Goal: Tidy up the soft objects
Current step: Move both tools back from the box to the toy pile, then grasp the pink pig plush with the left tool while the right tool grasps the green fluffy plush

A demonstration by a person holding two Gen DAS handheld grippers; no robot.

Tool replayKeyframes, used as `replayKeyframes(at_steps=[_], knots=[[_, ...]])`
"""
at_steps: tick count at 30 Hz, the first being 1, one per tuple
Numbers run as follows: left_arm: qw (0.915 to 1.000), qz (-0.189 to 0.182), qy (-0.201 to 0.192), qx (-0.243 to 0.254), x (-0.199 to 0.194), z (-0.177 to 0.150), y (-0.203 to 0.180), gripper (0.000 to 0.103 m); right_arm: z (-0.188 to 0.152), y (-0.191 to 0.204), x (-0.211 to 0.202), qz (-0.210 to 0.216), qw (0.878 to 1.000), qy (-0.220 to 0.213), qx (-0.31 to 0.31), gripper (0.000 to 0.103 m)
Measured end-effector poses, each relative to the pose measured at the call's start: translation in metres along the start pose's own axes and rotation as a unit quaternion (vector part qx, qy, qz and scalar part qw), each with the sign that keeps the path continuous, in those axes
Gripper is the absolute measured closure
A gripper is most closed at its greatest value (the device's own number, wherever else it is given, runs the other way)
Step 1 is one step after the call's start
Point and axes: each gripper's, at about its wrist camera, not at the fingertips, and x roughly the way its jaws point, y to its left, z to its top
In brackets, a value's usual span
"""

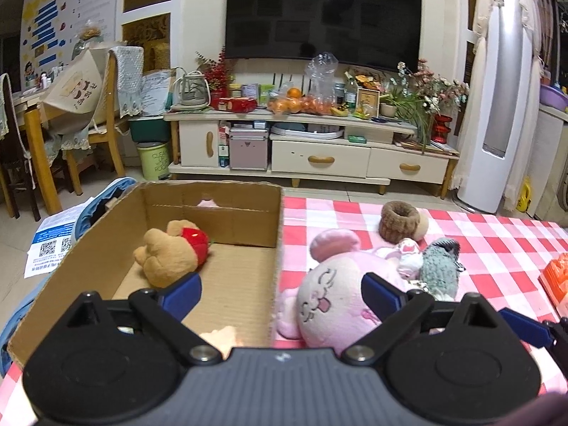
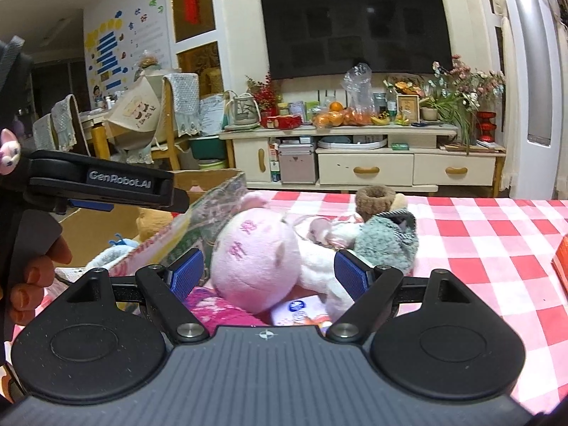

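Observation:
A cardboard box [image 1: 245, 213] stands on the left of the checked table and holds a tan bear with a red top [image 1: 174, 252]. A pink plush [image 1: 337, 291] lies just right of the box. My left gripper [image 1: 282, 293] is open, straddling the box wall and the plush's left side. My right gripper [image 2: 269, 275] is open around the pink plush [image 2: 255, 262]. A grey-green soft toy [image 1: 440, 266] [image 2: 387, 245] and a brown knitted ring [image 1: 399, 222] [image 2: 376, 200] lie behind the plush. The left gripper [image 2: 106, 181] shows at the left of the right wrist view.
The table has a red-and-white checked cloth [image 1: 497, 248]. An orange object [image 1: 557, 277] sits at its right edge. A small printed packet [image 2: 301, 310] lies under the plush. Beyond the table are a TV cabinet [image 1: 319, 156], chairs [image 1: 106, 106] and a floor-standing air conditioner [image 1: 497, 106].

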Motion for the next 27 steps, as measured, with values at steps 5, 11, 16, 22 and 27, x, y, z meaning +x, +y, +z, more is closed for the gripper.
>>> replayKeyframes(at_steps=[5, 11, 16, 22, 27], knots=[[0.9999, -0.01, -0.003, 0.012, 0.0, -0.001, -0.013, 0.006, -0.001, -0.009, 0.0, -0.013, 1.0, -0.001, 0.015, 0.002], [0.9993, -0.021, -0.002, 0.03, 0.003, -0.004, -0.03, 0.006, -0.001, -0.024, 0.002, -0.031, 0.999, -0.002, 0.041, 0.002], [0.9984, -0.03, 0.0, 0.048, 0.006, -0.007, -0.046, 0.006, -0.003, -0.039, 0.007, -0.053, 0.997, 0.003, 0.063, 0.002], [0.9967, -0.035, 0.012, 0.072, 0.016, -0.014, -0.063, 0.006, -0.009, -0.051, 0.023, -0.064, 0.993, 0.029, 0.091, 0.002], [0.9957, -0.029, 0.02, 0.086, 0.026, -0.017, -0.075, 0.006, -0.01, -0.063, 0.037, -0.062, 0.991, 0.043, 0.115, 0.002]])
